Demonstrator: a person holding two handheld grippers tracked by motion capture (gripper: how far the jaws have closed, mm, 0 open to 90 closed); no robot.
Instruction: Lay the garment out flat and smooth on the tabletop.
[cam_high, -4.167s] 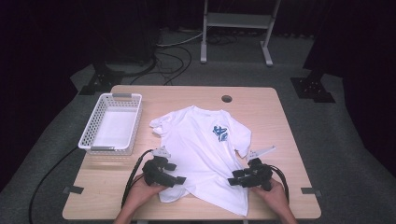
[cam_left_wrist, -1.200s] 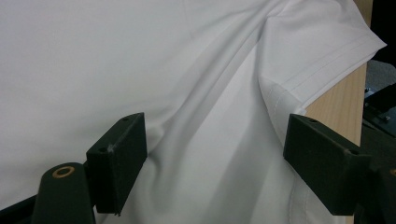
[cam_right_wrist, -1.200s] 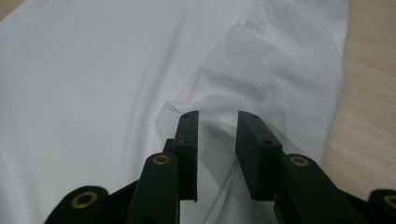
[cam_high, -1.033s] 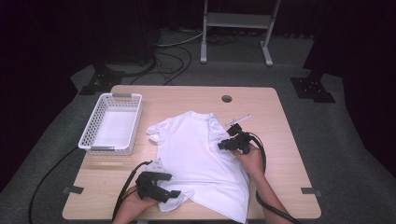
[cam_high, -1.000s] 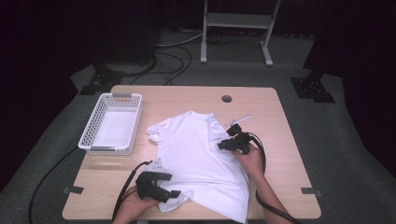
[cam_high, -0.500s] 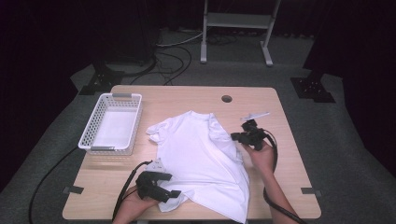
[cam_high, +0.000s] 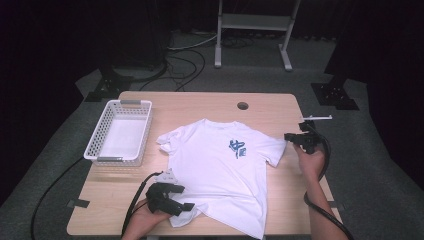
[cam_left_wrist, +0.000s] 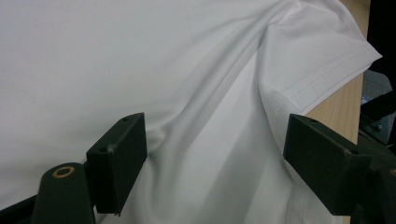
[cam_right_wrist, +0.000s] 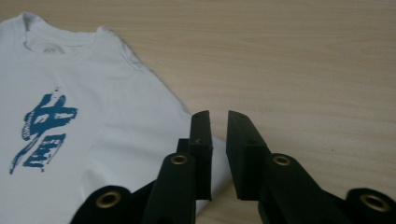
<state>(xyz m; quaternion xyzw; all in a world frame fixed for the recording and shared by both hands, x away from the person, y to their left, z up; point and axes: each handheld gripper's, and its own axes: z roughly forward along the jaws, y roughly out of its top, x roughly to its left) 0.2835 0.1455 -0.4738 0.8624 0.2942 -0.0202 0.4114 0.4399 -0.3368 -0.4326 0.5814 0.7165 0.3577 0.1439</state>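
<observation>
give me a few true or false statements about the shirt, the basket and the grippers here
1. The white t-shirt lies with its blue print facing up. True.
2. The white basket holds a folded shirt. False: nothing lies in it.
3. The left gripper rests at the shirt's near hem. True.
4. The right gripper clamps the collar. False: it sits by the sleeve edge, its fingers slightly apart with nothing between them.
5. The basket stands right of the shirt. False: left.

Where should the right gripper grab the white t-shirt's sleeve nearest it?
Take the t-shirt by the hem of that sleeve, coming in low from the table's right edge. The sleeve lies flat and points toward the right gripper, so its thin free edge could slip between the fingers.
</observation>
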